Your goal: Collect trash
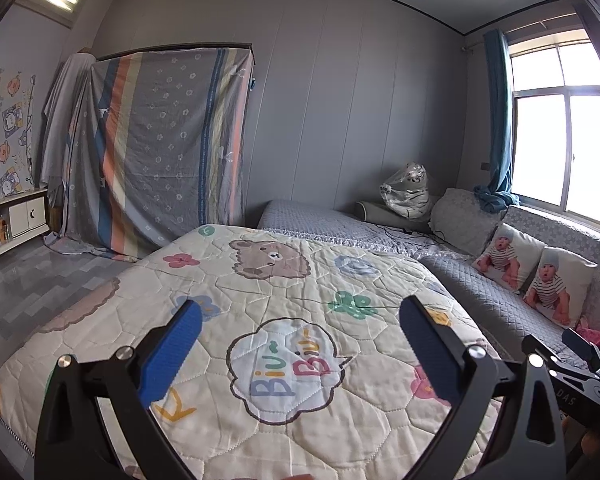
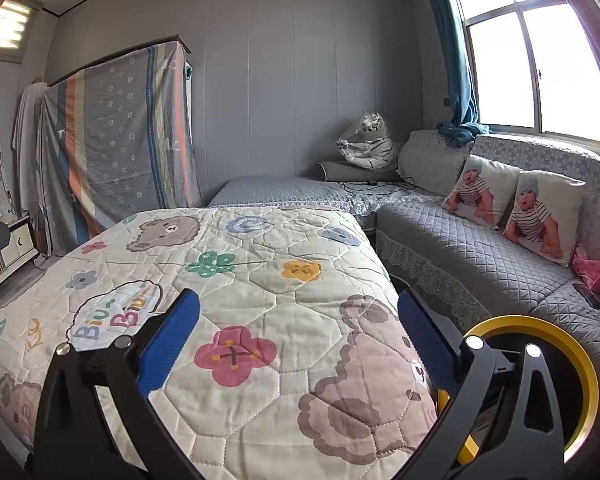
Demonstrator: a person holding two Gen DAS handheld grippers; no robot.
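Note:
My left gripper (image 1: 300, 312) is open and empty, held above a cream quilt with bears and flowers (image 1: 284, 280) that covers a low surface. My right gripper (image 2: 299, 304) is open and empty over the same quilt (image 2: 260, 264), near its right edge. A round bin with a yellow rim (image 2: 580, 364) stands low at the right, partly hidden behind the right finger, between the quilt and the grey sofa (image 2: 460, 256). The right gripper's body also shows at the left wrist view's right edge (image 1: 580, 352). No loose trash shows on the quilt.
A grey L-shaped sofa (image 1: 500, 300) carries two baby-print cushions (image 2: 512, 204), a bagged plush tiger (image 2: 366, 142), a black cable and pink cloth (image 2: 592, 268). A striped sheet covers a wardrobe (image 1: 160, 152). A low white cabinet (image 1: 16, 216) stands left. A window (image 2: 540, 60) is right.

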